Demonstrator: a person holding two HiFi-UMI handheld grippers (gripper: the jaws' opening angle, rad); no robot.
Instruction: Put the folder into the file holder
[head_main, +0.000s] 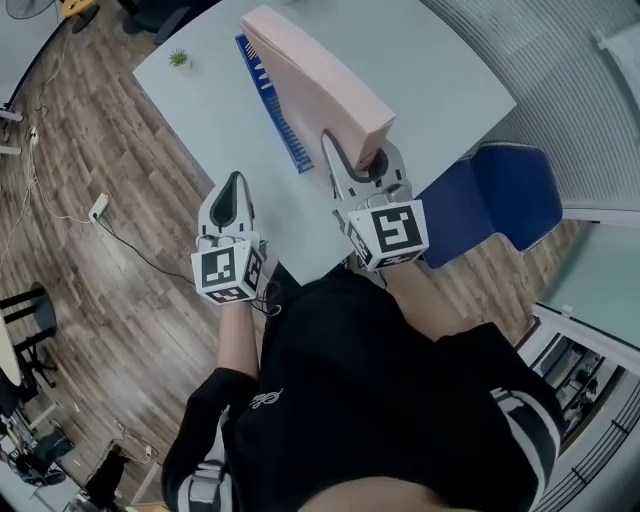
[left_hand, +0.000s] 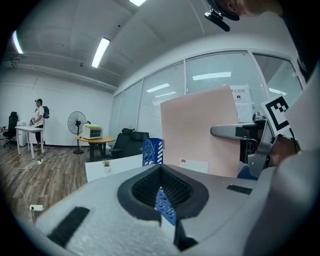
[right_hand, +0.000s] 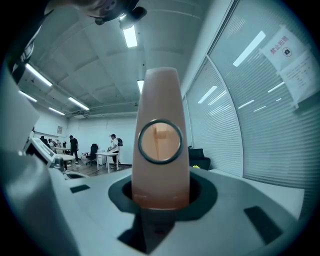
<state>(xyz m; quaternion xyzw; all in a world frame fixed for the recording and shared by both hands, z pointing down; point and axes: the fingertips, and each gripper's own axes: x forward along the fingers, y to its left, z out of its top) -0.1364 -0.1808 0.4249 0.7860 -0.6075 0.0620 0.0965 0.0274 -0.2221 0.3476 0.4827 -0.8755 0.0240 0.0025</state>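
Here the step in hand is the carry: the folder is lifted and the holder has not yet received it.

A small plant (head_main: 179, 60) sits by the left corner of the white surface (head_main: 430, 70). The left claw (head_main: 235, 182) hangs just off the near-left edge, its jaws pressed together on nothing, and takes no part in the work.

The blue holder (head_main: 272, 108) stands on the surface along that near-left side, its slotted wall facing the edge. From the left gripper view it looks empty, with no paper rising from it, though the folder hides part of it from above.

The pink folder (head_main: 315, 75) is in the air just right of the holder, running alongside it and tilted, and whether the two touch cannot be told. The right claw (head_main: 358, 158) pinches the folder by its spine end, where the ring hole shows.

The next move likely calls for bringing the folder upright over the holder's open top, lining its thin side with the slot, and lowering it gently so the light holder does not tip. A blue chair (head_main: 500, 195) stands beyond the near-right edge.
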